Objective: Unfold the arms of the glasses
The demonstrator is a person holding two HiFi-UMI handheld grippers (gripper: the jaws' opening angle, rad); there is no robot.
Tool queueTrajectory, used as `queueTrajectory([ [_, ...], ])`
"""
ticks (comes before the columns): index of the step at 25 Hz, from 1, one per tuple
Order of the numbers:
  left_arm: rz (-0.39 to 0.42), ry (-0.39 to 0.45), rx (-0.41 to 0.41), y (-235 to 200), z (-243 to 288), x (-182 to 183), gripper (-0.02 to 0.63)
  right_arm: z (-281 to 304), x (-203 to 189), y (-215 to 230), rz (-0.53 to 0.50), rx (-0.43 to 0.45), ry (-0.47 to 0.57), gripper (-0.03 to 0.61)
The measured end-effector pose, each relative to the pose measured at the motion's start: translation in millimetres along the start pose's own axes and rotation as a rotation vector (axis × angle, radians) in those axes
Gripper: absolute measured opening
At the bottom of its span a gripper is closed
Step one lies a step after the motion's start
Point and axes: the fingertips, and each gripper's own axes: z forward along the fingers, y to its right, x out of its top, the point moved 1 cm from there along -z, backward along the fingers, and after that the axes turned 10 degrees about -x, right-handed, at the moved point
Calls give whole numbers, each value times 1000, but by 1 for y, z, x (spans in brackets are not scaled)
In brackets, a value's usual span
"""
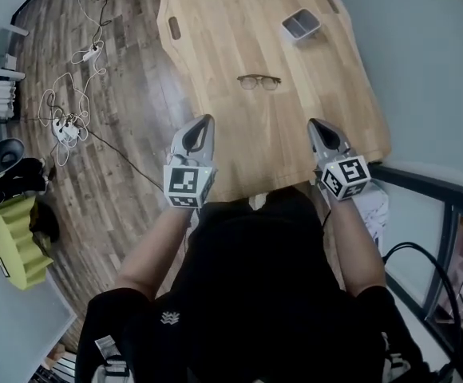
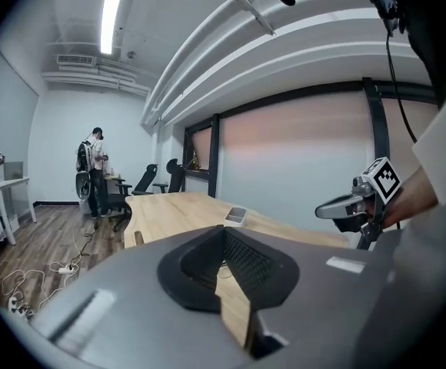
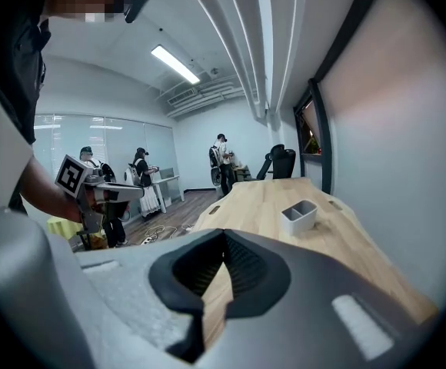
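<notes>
A: Left grey two-jaw gripper (image 1: 207, 120)?
B: Closed, nothing between the jaws. Low and left of centre in the head view, over the near part of the table.
A: Right grey two-jaw gripper (image 1: 312, 123)?
B: Closed as well, empty. Right of centre, level with the left one.
A: Thin-rimmed round-lens glasses (image 1: 259, 81)?
B: Flat on the light wooden table (image 1: 215, 38), above both grippers in the frame, between them, well apart from each.
A: Further out?
B: Small grey two-compartment plastic tray (image 1: 301, 25) at upper right; white cables and power strips (image 1: 69, 128) on the dark plank floor (image 1: 24, 54), far left.

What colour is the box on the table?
The box is light grey, clearest in right gripper view.
</notes>
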Motion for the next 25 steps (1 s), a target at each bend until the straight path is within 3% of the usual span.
queueTrajectory([
  [7,0,-3,39,-32,42,4,8,66,17,5,-84,91,-28,0],
  [11,-5,-36,98,-42,55,-18,8,123,1,3,-216,184,-75,0],
  [17,-54,-118,125,-46,62,-52,8,186,-24,-8,-285,306,-144,0],
  [25,-83,-147,193,-76,75,-71,8,243,-59,-23,-350,374,-217,2],
])
